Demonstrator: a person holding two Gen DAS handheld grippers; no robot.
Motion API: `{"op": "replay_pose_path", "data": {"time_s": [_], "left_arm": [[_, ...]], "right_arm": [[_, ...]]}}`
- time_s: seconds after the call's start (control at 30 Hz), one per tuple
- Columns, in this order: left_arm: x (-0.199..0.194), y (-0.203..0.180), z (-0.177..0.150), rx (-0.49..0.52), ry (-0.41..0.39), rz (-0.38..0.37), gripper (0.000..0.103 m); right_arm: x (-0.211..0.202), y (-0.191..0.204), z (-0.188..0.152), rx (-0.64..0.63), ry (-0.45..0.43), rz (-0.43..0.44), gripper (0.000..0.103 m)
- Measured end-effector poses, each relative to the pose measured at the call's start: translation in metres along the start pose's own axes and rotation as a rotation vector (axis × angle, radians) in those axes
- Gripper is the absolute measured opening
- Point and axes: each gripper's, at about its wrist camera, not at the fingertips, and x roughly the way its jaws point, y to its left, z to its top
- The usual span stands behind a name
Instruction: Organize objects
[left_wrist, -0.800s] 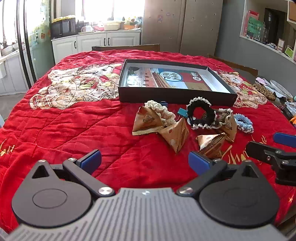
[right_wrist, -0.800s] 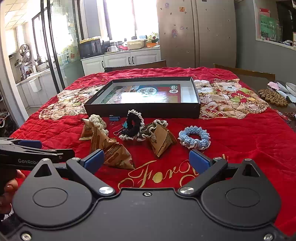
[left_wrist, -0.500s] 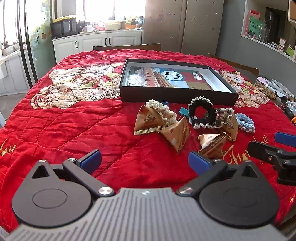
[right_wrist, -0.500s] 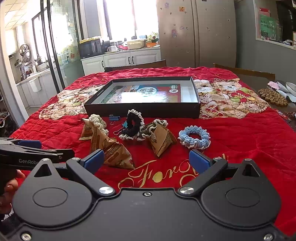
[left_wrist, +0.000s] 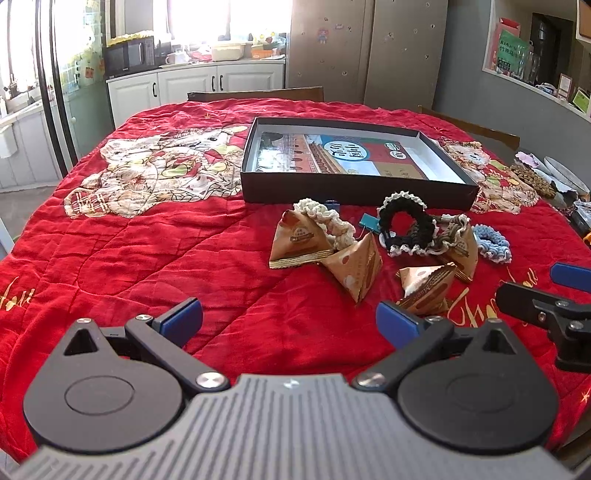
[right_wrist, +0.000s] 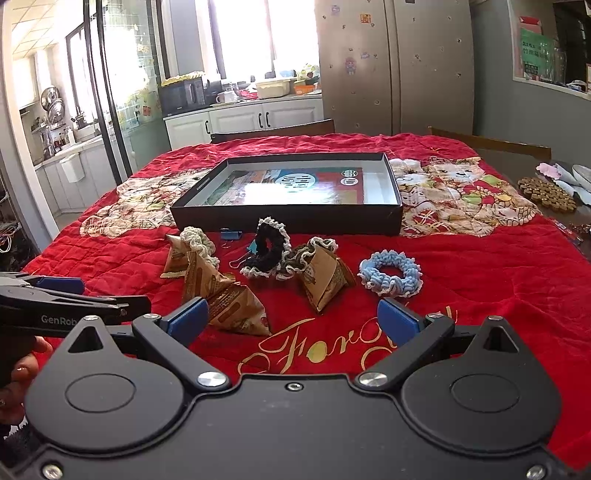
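Observation:
A shallow black box (left_wrist: 354, 192) (right_wrist: 288, 218) lies open on the red cloth, a printed sheet inside it. In front of it sits a loose cluster: several brown pyramid packets (left_wrist: 356, 269) (right_wrist: 236, 310), a cream scrunchie (left_wrist: 328, 221) (right_wrist: 197, 240), a black scrunchie (left_wrist: 406, 225) (right_wrist: 267, 247), a light blue scrunchie (left_wrist: 493, 243) (right_wrist: 391, 273) and small blue binder clips (right_wrist: 231, 234). My left gripper (left_wrist: 290, 319) hovers open, short of the cluster. My right gripper (right_wrist: 293, 317) is open too, with nothing between its fingers.
The red quilted cloth (left_wrist: 147, 266) covers the whole table. A brown beaded mat (right_wrist: 546, 194) and some plates lie at the right edge. Wooden chairs (right_wrist: 273, 129) stand behind the table. A hand (right_wrist: 22, 369) holds the left gripper at the lower left.

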Motion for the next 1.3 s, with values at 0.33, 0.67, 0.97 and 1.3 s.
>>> {"op": "replay_pose_path", "data": {"time_s": [0.33,0.67,0.97,1.3], "left_arm": [[-0.0001,0.0002,-0.0005,0.000,0.001,0.003,0.103],[-0.0005,-0.0001,-0.0007,0.001,0.000,0.004,0.103],[-0.0002,-0.0003,-0.0007,0.003,0.000,0.007,0.103],[0.0009,-0.0002,-0.0005,0.009,0.001,0.014,0.103]], "right_arm": [[-0.0005,0.0009,-0.0003,-0.001,0.003,0.005,0.099],[-0.0001,0.0019,-0.0010,-0.006,0.006,0.008,0.099],[0.0002,0.0022,-0.0016,-0.008,0.008,0.011,0.099],[0.0047,0.0032,-0.0028,-0.024,0.024,0.022,0.097]]}}
